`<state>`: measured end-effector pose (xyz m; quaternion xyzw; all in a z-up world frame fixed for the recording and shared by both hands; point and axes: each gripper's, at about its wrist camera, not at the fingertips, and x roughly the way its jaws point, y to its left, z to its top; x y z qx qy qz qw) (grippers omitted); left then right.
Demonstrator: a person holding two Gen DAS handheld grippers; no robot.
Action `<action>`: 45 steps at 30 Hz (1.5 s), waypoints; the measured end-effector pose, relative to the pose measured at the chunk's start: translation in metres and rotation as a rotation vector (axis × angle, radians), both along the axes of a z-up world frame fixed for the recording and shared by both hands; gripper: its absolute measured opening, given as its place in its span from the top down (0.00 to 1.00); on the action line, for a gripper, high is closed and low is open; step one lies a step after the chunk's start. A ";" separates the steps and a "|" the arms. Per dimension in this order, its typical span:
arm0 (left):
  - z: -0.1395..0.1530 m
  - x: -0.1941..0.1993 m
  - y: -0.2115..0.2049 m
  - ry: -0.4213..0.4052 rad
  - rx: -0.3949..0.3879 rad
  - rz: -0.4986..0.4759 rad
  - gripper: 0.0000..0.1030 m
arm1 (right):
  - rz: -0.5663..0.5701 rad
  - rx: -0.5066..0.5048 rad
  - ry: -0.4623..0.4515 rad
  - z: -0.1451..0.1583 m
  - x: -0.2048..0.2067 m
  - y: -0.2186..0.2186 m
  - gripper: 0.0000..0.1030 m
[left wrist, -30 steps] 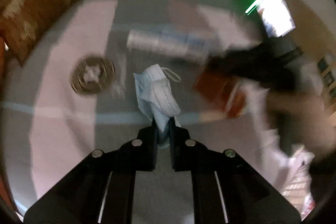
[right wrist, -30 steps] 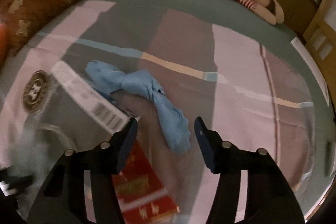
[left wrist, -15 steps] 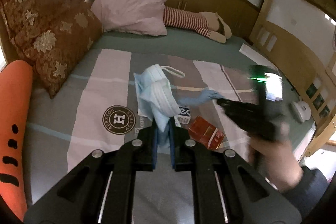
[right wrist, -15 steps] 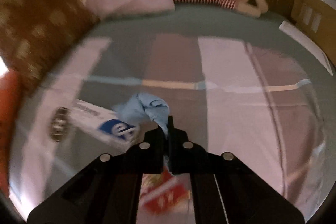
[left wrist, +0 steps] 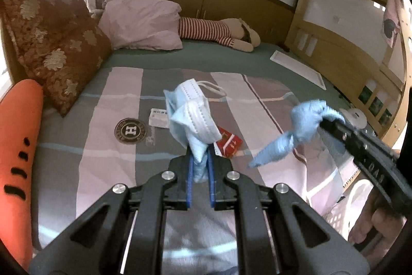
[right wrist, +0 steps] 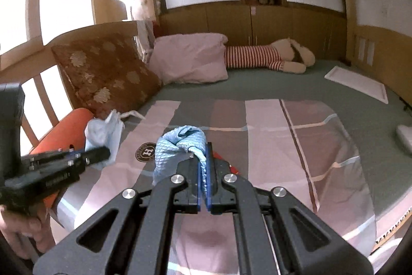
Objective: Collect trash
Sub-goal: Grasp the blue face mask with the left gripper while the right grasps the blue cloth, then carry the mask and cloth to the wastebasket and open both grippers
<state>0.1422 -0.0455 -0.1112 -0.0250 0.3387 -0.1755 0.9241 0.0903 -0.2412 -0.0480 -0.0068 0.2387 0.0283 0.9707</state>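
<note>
My left gripper (left wrist: pixel 199 159) is shut on a crumpled white and blue face mask (left wrist: pixel 191 115) and holds it above the bed. My right gripper (right wrist: pixel 205 164) is shut on a light blue rag (right wrist: pixel 177 146), also lifted off the bed. In the left wrist view the right gripper (left wrist: pixel 325 123) shows at the right with the rag (left wrist: pixel 291 135) hanging from it. In the right wrist view the left gripper (right wrist: pixel 104 152) and the mask (right wrist: pixel 103 133) show at the left. A red packet (left wrist: pixel 229 143) and a white box (left wrist: pixel 159 117) lie on the striped blanket.
The bed carries a striped blanket (left wrist: pixel 116 159) with a round H logo (left wrist: pixel 131 131), a brown cushion (left wrist: pixel 56 50), a pink pillow (left wrist: pixel 141 22), an orange bolster (left wrist: pixel 18 146) and a striped stuffed toy (left wrist: pixel 219 32). A white laundry basket (left wrist: pixel 342 208) stands at the lower right beside the bed.
My right gripper closed on the blue rag and lifted it off the bed. Both grippers have pulled up and back, the left still holding the mask.
</note>
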 end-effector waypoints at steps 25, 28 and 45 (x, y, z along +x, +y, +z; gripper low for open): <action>-0.031 -0.020 0.003 0.048 0.039 -0.016 0.90 | -0.043 0.049 -0.016 -0.002 -0.041 -0.028 0.96; -0.031 -0.025 -0.005 0.033 0.040 -0.055 0.90 | -0.090 0.057 -0.041 0.007 -0.077 -0.058 0.96; -0.049 -0.059 -0.084 0.016 0.110 -0.322 0.90 | -0.517 -0.226 0.218 -0.024 -0.244 -0.210 0.21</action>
